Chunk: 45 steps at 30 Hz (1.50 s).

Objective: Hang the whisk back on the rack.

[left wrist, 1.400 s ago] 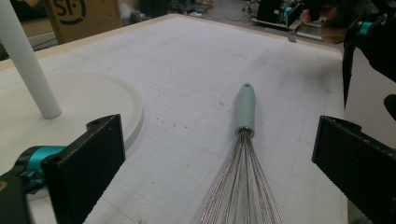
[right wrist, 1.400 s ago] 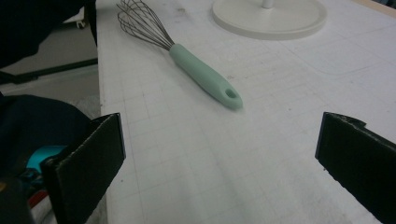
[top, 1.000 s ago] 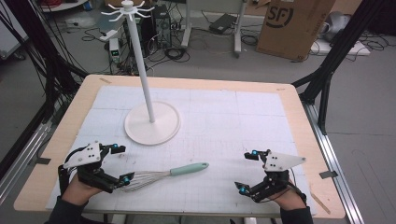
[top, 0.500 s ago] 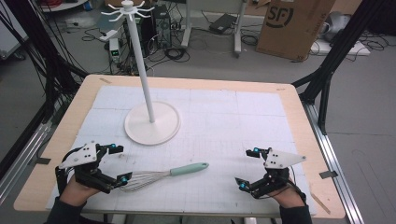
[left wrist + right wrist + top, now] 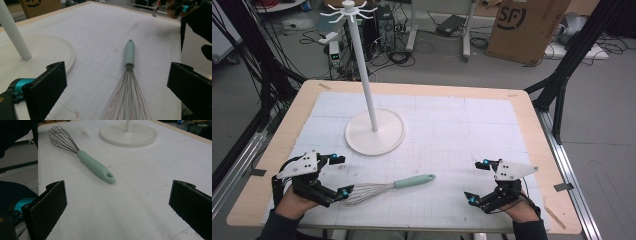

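Whisk [image 5: 384, 187] laid near table [image 5: 522, 107] front edge; L gripper [image 5: 339, 175] spread wide round its wires, R gripper [image 5: 476, 181] wide apart, nothing held, bare mat btwn.

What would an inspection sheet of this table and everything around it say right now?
Surface: white gridded mat on a wooden table, faintly marked.
Job's things: whisk lying flat, green handle pointing away from the left gripper; white hook stand upright.
Clutter: nothing seen.
Grippers: left gripper open, whisk wires between its jaws; right gripper open, empty.
Cables: tangled on the floor beyond the table.
Surroundings: cardboard box, black frame legs.
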Motion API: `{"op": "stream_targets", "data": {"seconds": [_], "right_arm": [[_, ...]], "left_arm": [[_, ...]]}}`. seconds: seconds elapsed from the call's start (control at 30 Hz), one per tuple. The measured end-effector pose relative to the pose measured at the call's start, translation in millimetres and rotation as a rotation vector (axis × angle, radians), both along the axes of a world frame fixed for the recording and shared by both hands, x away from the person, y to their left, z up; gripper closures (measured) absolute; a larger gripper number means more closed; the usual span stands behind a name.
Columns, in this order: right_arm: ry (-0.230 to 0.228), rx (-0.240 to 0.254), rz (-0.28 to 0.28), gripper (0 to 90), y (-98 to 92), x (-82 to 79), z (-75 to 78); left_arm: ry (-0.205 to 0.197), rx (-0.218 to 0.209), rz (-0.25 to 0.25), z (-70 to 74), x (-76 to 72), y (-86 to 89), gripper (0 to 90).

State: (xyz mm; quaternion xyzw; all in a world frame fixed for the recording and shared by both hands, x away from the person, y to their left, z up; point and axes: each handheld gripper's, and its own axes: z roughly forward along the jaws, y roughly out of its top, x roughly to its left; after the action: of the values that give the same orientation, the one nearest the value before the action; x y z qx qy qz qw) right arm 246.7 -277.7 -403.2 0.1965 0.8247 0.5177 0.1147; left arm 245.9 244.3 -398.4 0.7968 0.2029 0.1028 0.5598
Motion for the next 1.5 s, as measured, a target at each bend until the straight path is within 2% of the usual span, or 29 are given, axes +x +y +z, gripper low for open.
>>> {"op": "stream_targets", "data": {"seconds": [0.23,0.37,0.43,0.57,0.7,0.97,1.0,1.1,1.2,1.27,1.5], "right_arm": [[0.009,-0.013,0.009,0.4,-3.5,-1.0,-1.3],[0.016,-0.013,0.015,0.4,-4.6,-1.5,-1.6],[0.012,-0.012,0.014,0.5,-5.5,-1.0,-1.9],[0.017,-0.015,0.014,0.5,-6.4,-1.0,-2.5],[0.012,-0.013,0.011,0.5,-7.3,-0.7,-2.9],[0.016,-0.019,0.014,0.5,-6.5,-0.8,-4.1],[0.017,-0.018,0.012,0.5,-6.6,-0.9,-3.9],[0.015,-0.013,0.007,0.5,-6.9,-0.4,-3.3],[0.017,-0.019,0.007,0.5,-6.3,-0.2,-4.0],[0.022,-0.023,0.009,0.4,-6.1,-0.2,-4.3],[0.026,-0.027,0.008,0.4,-5.0,0.6,-5.6]], "left_arm": [[0.091,0.104,-0.122,2.6,7.4,-8.5,3.1],[0.129,0.161,-0.166,1.3,13.6,-11.8,3.2],[0.142,0.174,-0.181,1.2,16.2,-12.0,3.2],[0.147,0.205,-0.177,3.3,18.0,-13.1,3.2],[0.140,0.287,-0.178,11.4,18.6,-20.6,3.2],[0.190,0.422,-0.187,19.5,28.3,-40.5,3.2],[0.204,0.423,-0.187,18.6,30.1,-43.2,3.2],[0.233,0.471,-0.181,15.2,34.8,-50.8,3.2],[0.245,0.511,-0.167,13.6,37.4,-58.8,3.3],[0.246,0.511,-0.164,13.5,38.5,-63.6,4.0],[0.266,0.569,-0.185,15.7,42.3,-83.4,4.0]]}}
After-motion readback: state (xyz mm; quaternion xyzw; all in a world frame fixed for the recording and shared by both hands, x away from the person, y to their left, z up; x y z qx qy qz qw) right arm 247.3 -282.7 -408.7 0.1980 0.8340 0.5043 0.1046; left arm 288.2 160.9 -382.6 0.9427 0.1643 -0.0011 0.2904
